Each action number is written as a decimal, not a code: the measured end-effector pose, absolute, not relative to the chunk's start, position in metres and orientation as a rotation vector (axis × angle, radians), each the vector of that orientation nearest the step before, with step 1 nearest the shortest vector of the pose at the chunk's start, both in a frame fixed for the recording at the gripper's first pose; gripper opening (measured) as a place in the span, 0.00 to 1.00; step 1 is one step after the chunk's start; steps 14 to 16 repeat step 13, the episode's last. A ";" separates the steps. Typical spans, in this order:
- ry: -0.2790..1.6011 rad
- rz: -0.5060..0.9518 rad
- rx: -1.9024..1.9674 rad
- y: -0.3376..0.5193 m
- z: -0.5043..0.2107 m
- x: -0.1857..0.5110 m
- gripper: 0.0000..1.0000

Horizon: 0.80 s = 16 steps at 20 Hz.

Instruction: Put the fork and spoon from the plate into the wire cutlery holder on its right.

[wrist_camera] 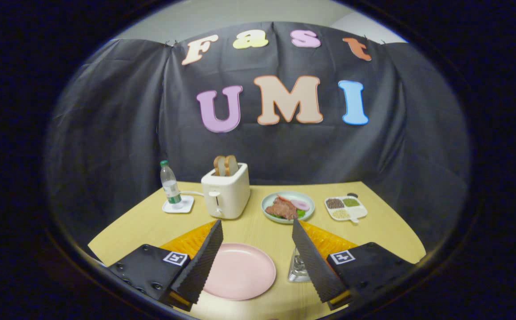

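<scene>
Right now, in the gripper view, your gripper (256, 222) stands wide open with nothing between its fingers, and they frame the near part of the table (151, 226). That wide spread suits an approach or a release, not a carry.

The pink plate (240, 271) lies flat between the fingers, closer to the left one, whose tip overlaps its rim. Its face looks bare: you can make out neither fork nor spoon on it.

The holder (297, 269) stands just right of the plate, close against the inner side of the right finger, which hides most of it. What shows is a pale, shiny shape. Whether any cutlery stands inside it cannot be told from here, so judge the task as possibly done but unconfirmed.

An orange mat (187, 242) lies under the plate and holder, marking out the working patch.

Beyond the fingers the other items are well apart from the job:
- A white toaster (225, 195) with two bread slices (225, 165) standing up in its slot.
- A water bottle (169, 184) upright on a white coaster (178, 205), left of the toaster.
- A pale green dish (263, 205) of meat and greens, right of the toaster.
- A divided tray (346, 208) of grains, further right.

They sit along the back, so they leave you a free lane to the plate and holder.

If cutlery remains to be moved, tilt or pull back so the holder comes out from behind the right finger. Then check it before you commit to anything.
</scene>
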<state>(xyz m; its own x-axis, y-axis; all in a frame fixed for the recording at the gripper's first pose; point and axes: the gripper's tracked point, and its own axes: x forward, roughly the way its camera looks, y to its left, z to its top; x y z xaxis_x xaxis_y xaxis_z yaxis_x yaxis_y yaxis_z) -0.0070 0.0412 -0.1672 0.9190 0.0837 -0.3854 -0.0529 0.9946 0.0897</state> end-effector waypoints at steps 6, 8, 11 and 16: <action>0.259 -0.009 0.065 0.024 -0.135 -0.003 1.00; 0.235 -0.015 0.062 0.023 -0.128 -0.001 1.00; 0.217 0.004 0.044 0.030 -0.120 0.000 1.00; 0.206 0.005 0.024 0.032 -0.116 0.003 1.00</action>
